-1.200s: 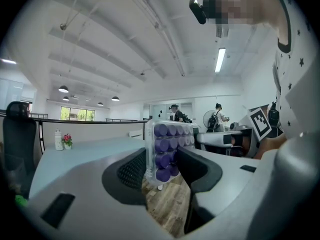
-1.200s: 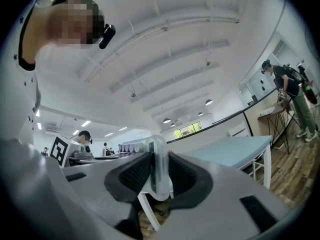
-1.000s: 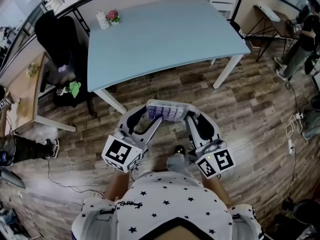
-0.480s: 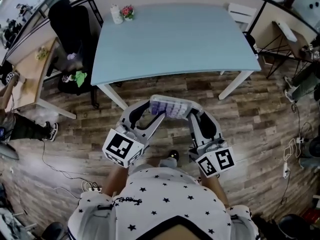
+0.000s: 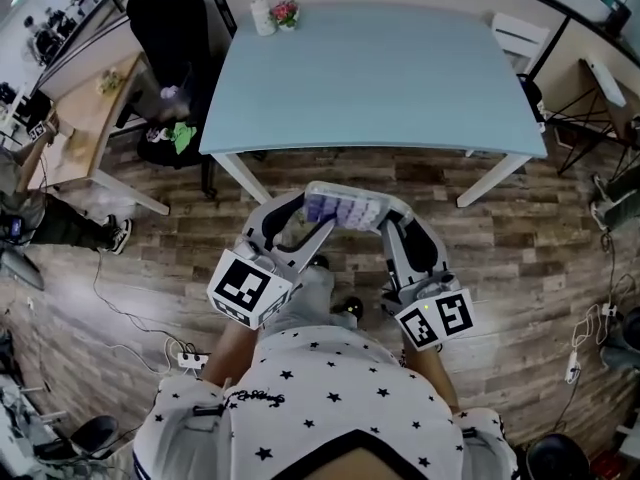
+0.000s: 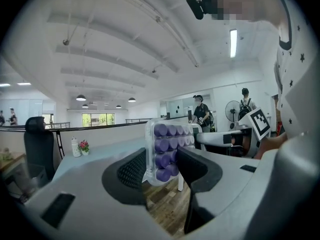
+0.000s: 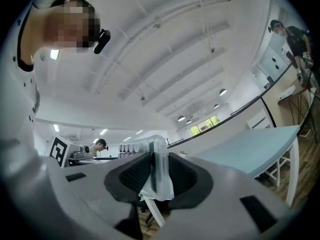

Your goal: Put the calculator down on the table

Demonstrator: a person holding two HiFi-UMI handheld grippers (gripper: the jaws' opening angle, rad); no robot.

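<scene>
- Vs 1 s ago: the pale-blue counter (image 5: 400, 78) sits squarer & nearer in head view.
- Calculator (image 5: 345, 208) is still mid-air over the plank floor (image 5: 520, 258), just short of the counter edge.
- It's a clear glossy slab w/ rounded purple keys.
- My left gripper (image 5: 312, 213) jaws clamp across its width.
- My right gripper (image 5: 385, 220) jaws pinch its thin edge; pads black, ribbed.

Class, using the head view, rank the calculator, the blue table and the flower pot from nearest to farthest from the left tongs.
1. Calculator, gripped in the left tongs.
2. Blue table, just ahead.
3. Flower pot, at the table's far left corner.
</scene>
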